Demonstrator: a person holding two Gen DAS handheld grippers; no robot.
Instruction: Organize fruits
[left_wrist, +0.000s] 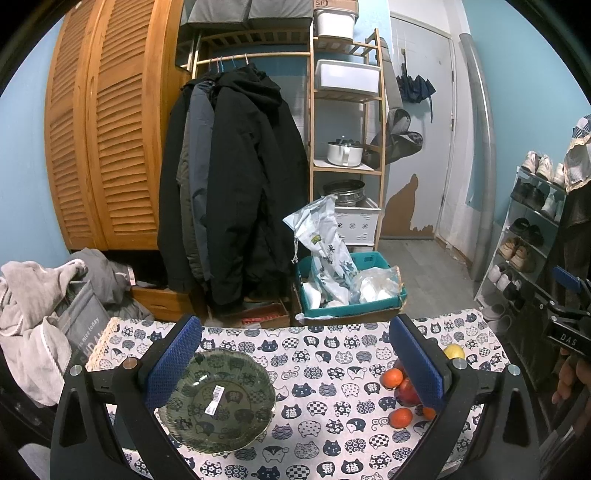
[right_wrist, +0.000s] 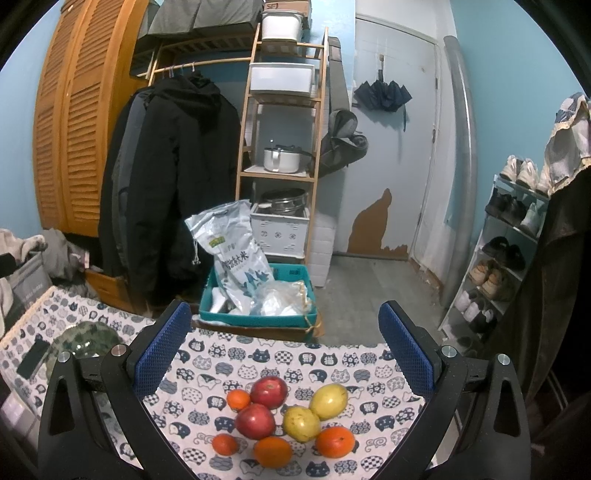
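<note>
A cluster of fruit lies on the cat-print tablecloth (right_wrist: 332, 360): two red apples (right_wrist: 269, 391), two yellow fruits (right_wrist: 328, 400) and several oranges (right_wrist: 334, 441). My right gripper (right_wrist: 291, 347) is open and empty, hovering just behind and above the fruit. A green patterned glass plate (left_wrist: 221, 400) with a sticker sits at the table's left. My left gripper (left_wrist: 295, 360) is open and empty, its left finger over the plate's near rim. The fruit (left_wrist: 400, 393) shows partly behind its right finger. The plate (right_wrist: 88, 339) also shows at the left in the right wrist view.
A dark phone (right_wrist: 33, 358) lies left of the plate. Beyond the table's far edge stand a teal crate (right_wrist: 258, 295) with a rice bag, hanging black coats (left_wrist: 236, 177), a wooden shelf (left_wrist: 347, 110) and a shoe rack (right_wrist: 495, 266). Clothes (left_wrist: 33, 314) pile at the left.
</note>
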